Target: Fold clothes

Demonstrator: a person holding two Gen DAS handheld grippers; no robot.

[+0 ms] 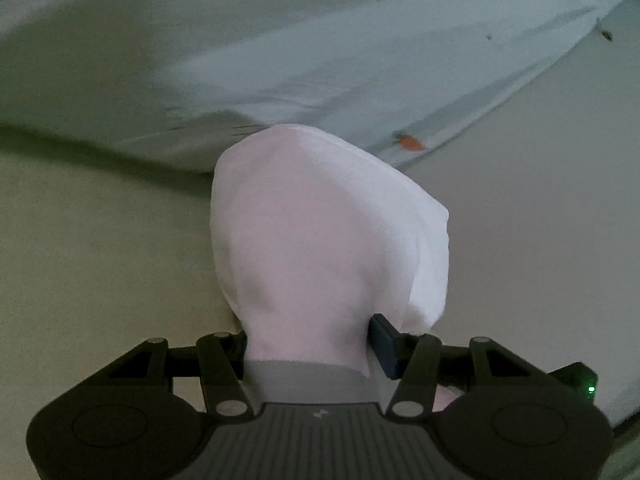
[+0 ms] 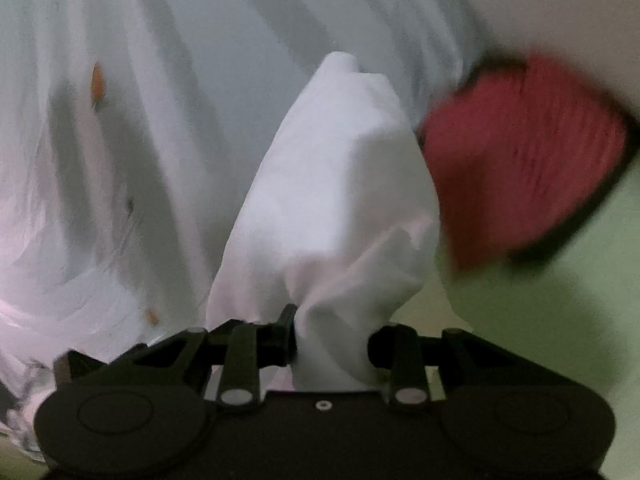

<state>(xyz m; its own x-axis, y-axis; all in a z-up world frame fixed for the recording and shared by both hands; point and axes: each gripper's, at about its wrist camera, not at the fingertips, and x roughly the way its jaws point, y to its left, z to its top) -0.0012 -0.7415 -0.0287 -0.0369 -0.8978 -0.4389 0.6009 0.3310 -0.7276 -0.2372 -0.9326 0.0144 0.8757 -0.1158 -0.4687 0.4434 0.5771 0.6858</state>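
Note:
A white garment with small orange marks fills both views. In the left wrist view my left gripper [image 1: 308, 344] is shut on a bunched fold of the white garment [image 1: 320, 232], and the rest of the cloth [image 1: 280, 60] stretches away behind it. In the right wrist view my right gripper [image 2: 332, 344] is shut on another bunched fold of the white garment [image 2: 344, 184], with the cloth [image 2: 140, 120] hanging in loose folds to the left. The fingertips of both grippers are hidden by the cloth.
A red item with a dark edge [image 2: 528, 160], blurred, lies to the right of the held fold. A pale surface [image 1: 540, 240] lies under the garment and also shows in the right wrist view [image 2: 540, 340].

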